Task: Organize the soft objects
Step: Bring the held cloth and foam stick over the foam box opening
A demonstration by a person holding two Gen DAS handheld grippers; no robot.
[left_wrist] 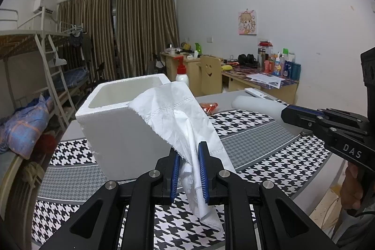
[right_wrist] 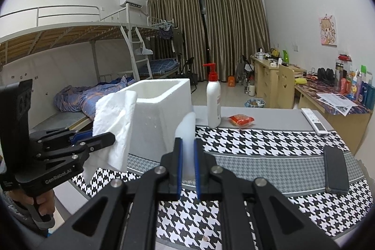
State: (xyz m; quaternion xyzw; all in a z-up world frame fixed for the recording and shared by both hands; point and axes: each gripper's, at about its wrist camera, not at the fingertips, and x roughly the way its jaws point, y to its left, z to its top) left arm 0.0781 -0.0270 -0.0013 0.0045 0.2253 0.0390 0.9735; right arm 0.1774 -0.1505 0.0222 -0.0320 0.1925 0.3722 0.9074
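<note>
Left gripper (left_wrist: 189, 170): clamped on white tissue (left_wrist: 185, 118), frame centre, beside foam box (left_wrist: 121, 123). Right gripper (right_wrist: 186, 168): pinching white foam piece (right_wrist: 186, 130). Advice: lift each clear above the rim before releasing inside.

Open-topped foam box (right_wrist: 164, 107) unobstructed above — pump bottle (right_wrist: 213, 100) just beside its right wall.

you have two claws, the left claw (left_wrist: 189, 170) and the right claw (right_wrist: 186, 165), one white tissue (left_wrist: 185, 118), one white foam block (right_wrist: 186, 132), one foam box (right_wrist: 161, 107), one pump bottle (right_wrist: 213, 104), one red snack packet (right_wrist: 241, 120), one remote control (right_wrist: 314, 121) and one black case (right_wrist: 335, 170).
</note>
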